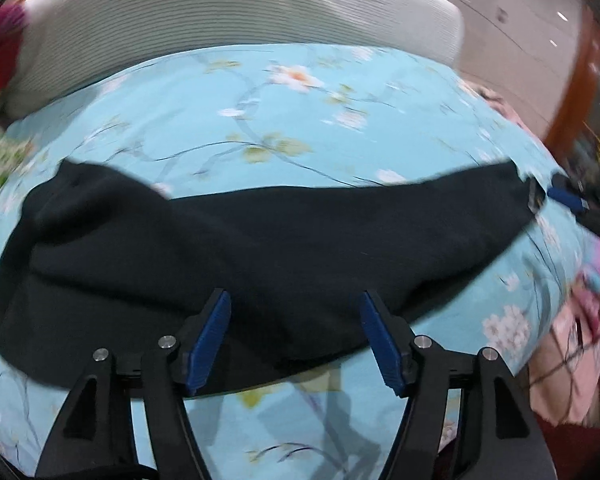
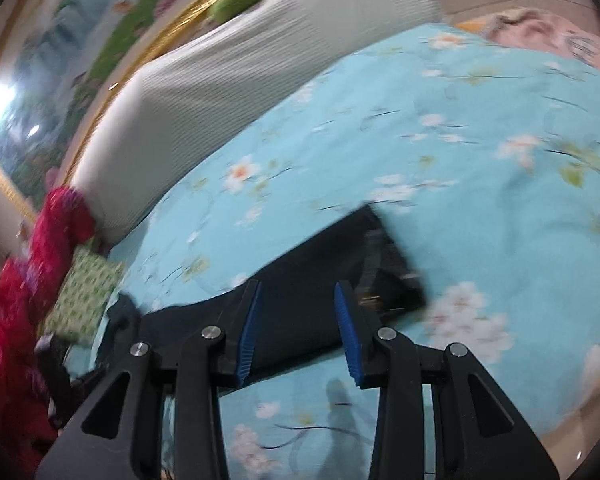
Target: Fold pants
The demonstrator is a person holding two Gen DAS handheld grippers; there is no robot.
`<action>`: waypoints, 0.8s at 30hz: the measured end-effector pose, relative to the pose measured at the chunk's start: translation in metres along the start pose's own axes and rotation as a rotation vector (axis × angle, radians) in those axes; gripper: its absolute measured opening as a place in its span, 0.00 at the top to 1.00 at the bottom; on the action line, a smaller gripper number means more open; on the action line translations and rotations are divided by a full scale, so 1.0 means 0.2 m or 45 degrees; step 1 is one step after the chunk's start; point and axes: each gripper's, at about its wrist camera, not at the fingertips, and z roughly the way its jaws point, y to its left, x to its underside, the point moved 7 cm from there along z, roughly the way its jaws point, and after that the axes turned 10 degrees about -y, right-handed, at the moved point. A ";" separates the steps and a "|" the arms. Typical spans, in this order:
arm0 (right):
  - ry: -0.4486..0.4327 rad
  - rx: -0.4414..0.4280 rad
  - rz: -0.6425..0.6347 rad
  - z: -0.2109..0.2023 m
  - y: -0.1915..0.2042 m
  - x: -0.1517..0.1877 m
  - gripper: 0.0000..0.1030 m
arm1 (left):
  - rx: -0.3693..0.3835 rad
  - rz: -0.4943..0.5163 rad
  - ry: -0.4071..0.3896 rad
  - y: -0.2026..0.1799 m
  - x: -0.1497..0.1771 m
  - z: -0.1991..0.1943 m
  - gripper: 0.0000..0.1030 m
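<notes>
Black pants (image 1: 240, 248) lie stretched left to right across a light blue floral sheet (image 1: 284, 120). My left gripper (image 1: 295, 312) is open and empty, hovering over the pants' near edge around the middle. In the right wrist view the pants' end with the hem (image 2: 340, 264) lies just ahead. My right gripper (image 2: 297, 300) is open and empty above that end. The right gripper's blue pad (image 1: 568, 198) shows in the left wrist view at the pants' far right end. Both views are motion-blurred.
A white ribbed cushion (image 1: 220, 20) lies behind the sheet. Red fabric (image 2: 20, 300) and a green patterned cloth (image 2: 84, 292) sit at the left. A pink patterned cloth (image 1: 572, 360) lies at the right edge, with floor (image 1: 520, 48) beyond.
</notes>
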 end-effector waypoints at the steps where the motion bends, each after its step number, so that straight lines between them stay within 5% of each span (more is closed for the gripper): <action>1: 0.026 -0.034 -0.019 0.03 0.05 0.02 0.62 | -0.024 -0.032 0.002 0.05 -0.01 -0.01 0.33; 8: 0.256 -0.270 -0.177 0.25 0.43 0.27 0.62 | -0.201 -0.205 0.069 0.36 -0.13 0.00 0.24; 14: 0.405 -0.422 -0.311 0.38 0.70 0.48 0.54 | -0.242 -0.336 0.132 0.55 -0.30 0.09 0.21; 24: 0.579 -0.610 -0.542 0.60 1.12 0.76 0.48 | -0.425 -0.255 0.417 0.70 -0.48 0.42 0.21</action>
